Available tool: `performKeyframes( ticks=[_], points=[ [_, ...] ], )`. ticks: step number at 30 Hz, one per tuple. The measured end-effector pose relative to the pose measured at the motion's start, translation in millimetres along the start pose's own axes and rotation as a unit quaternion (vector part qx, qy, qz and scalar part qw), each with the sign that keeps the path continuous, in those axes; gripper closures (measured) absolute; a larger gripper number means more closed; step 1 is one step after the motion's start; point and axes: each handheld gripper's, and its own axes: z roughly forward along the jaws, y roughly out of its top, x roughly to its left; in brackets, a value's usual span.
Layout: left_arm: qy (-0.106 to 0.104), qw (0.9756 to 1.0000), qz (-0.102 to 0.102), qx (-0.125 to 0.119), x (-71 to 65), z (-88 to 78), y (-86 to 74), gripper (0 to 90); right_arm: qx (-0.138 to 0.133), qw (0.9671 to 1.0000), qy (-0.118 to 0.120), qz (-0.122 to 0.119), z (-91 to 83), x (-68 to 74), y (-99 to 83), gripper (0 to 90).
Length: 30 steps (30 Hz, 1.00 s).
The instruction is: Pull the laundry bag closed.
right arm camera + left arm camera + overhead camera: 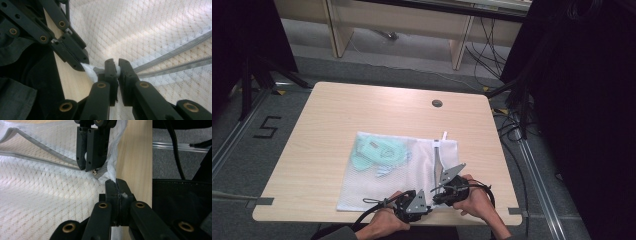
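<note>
A white mesh laundry bag [397,182] lies flat on the wooden table [362,105], with a teal garment [379,152] inside its far left part. Its zipper [438,155] runs along the right side and is partly undone, the two tracks [175,60] spreading apart. At the bag's near right corner both grippers meet. My left gripper [116,183] is shut on a bunched bit of mesh at the corner [110,173]. Just beyond it, my right gripper [117,67] is shut on the zipper pull, where the tracks join. From above, the left gripper [426,209] and right gripper [435,192] almost touch.
The table's near edge [377,220] runs right under both hands, and its right edge [150,157] is close by with grey floor and cables beyond. A round grommet hole [437,103] sits at the far side. Shelving legs stand behind the table.
</note>
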Motion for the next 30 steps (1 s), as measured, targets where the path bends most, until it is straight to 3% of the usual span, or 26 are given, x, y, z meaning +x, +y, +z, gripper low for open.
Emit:
performKeyframes(
  ticks=[1, 2, 4, 9, 14, 15, 16, 18, 22, 23, 24, 26, 28, 30],
  points=[
    [0.006, 0.9999, 0.014, 0.005, -1.2, -0.5, 1.3, 89.2, 0.001, 1.0, 0.006, 0.004, 0.6, 0.5, 0.0, 86.4],
    [-0.002, 0.9998, 0.014, 0.01, 0.7, -1.0, 1.2, 89.2, 0.0, 1.0, 0.008, 0.004, 0.6, -0.2, -0.3, 86.4],
    [-0.002, 0.9999, -0.014, -0.004, 3.6, 0.4, -1.7, 89.2, 0.003, 1.0, 0.003, 0.005, 0.7, 0.2, -0.5, 86.4],
    [-0.006, 1.0, -0.006, 0.001, 5.1, -0.5, -0.8, 89.1, -0.001, 0.9999, 0.009, 0.01, -3.8, -1.1, -1.3, 86.4],
    [-0.005, 1.0, -0.008, -0.002, 3.4, 0.6, -0.7, 89.0, 0.004, 0.9999, 0.011, 0.005, -3.3, 0.6, 0.1, 86.4],
    [-0.004, 1.0, -0.008, -0.001, 3.1, 0.4, -0.9, 89.0, 0.001, 1.0, 0.008, -0.005, -3.6, -1.4, 0.1, 86.4],
    [-0.002, 1.0, -0.005, 0.0, 2.9, 0.0, -0.7, 89.0, 0.005, 0.9999, 0.012, 0.006, -4.7, 0.6, 0.1, 86.4],
    [-0.001, 1.0, 0.007, 0.003, 2.2, -1.2, 1.2, 89.1, 0.004, 0.9999, 0.009, 0.004, -4.8, 0.3, 0.7, 86.4],
    [0.002, 0.9999, 0.011, 0.002, 0.1, -1.7, 2.0, 89.2, 0.011, 0.9999, -0.005, 0.002, -3.8, 1.1, 1.5, 86.5],
    [0.004, 0.9999, 0.01, -0.003, -0.9, -1.7, 2.5, 89.2, 0.02, 0.9994, -0.025, -0.012, -3.1, -0.5, 2.1, 86.5],
    [-0.004, 0.9999, 0.008, -0.007, -2.6, -2.3, 4.1, 89.2, 0.027, 0.9989, -0.037, -0.011, -2.7, -1.4, 1.7, 86.5],
    [-0.009, 0.9998, 0.018, -0.006, -4.7, -2.3, 7.1, 89.2, 0.019, 0.9993, -0.03, -0.009, -3.0, -8.9, -1.8, 86.5],
    [-0.009, 0.9999, 0.011, -0.005, -6.2, -0.4, 5.7, 89.1, 0.008, 0.9997, -0.023, 0.008, -7.0, -9.5, -2.9, 86.4],
    [-0.009, 0.9999, 0.01, 0.001, -4.0, 0.0, 4.5, 89.1, 0.003, 0.9997, -0.022, -0.008, -5.6, -11.1, -1.4, 86.5]
  ],
)
